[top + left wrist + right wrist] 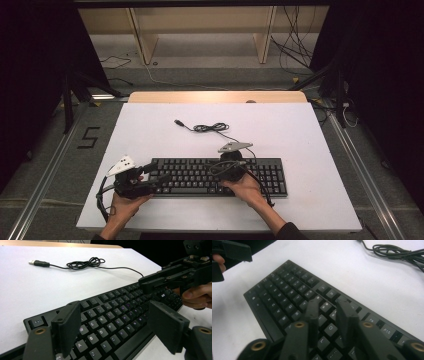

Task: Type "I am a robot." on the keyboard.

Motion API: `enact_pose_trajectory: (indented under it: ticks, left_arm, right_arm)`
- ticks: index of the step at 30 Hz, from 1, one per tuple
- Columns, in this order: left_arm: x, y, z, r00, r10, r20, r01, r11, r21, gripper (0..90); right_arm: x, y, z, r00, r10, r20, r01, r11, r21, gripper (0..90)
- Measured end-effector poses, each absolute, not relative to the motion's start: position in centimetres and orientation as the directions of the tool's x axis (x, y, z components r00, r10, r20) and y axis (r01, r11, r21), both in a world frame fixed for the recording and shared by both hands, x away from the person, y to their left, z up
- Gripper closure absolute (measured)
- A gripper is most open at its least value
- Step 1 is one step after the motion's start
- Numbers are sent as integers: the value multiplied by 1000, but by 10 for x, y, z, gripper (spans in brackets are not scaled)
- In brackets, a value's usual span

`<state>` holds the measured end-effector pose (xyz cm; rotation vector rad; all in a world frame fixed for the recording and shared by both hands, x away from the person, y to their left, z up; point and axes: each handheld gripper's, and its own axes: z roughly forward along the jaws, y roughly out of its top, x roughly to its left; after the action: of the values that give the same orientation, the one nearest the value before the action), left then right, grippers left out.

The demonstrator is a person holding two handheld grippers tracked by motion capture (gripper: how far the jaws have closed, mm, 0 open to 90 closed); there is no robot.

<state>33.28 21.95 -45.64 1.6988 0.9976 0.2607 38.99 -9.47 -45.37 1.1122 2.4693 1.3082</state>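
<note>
Black plastic keyboard (220, 176) lies flat near the person's edge of the white table (300, 135), its long side running across, so both hands can reach it without stretching. Its cable (212, 128) trails off behind the keyboard toward the far side, bunched into a loose coil with the USB plug (37, 263) lying free on the bare surface, connected to nothing; that keeps the wire clear of the keys.

At the keyboard's left end, the left gripper (117, 327) hovers low over the letter rows, angled along the board. Its jaws stand wide apart with nothing between them but the keys beneath, and I judge it is waiting or steadying rather than gripping.

Over the keyboard's middle-right part sits the right gripper (327, 315), tilted down toward the keys. Its jaws are drawn fairly close together, a narrow gap left between them, and no key or other object is pinched there. The tips hang just above or against the keys around the upper rows; contact cannot be told for certain. Narrowed jaws suit pressing a single key.
</note>
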Motion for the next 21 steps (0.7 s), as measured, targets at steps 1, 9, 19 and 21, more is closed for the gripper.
enact_pose_trajectory:
  ticks: [1, 9, 19, 21]
  left_arm:
    - [333, 219, -456, 622, 723, -301, 482, -51, 874, 266]
    - [333, 219, -457, 624, 722, -298, 482, -56, 874, 266]
    - [333, 219, -457, 625, 723, -296, 482, -58, 874, 267]
    - [333, 219, -457, 625, 723, -295, 481, -59, 875, 267]
  right_arm:
    - [390, -94, -454, -719, 662, 210, 548, 355, 758, 787]
    - [393, -90, -461, -717, 670, 193, 560, 389, 731, 899]
    - [395, -83, -470, -711, 682, 172, 574, 422, 701, 900]
    - [396, -83, -471, -709, 685, 170, 578, 425, 697, 900]
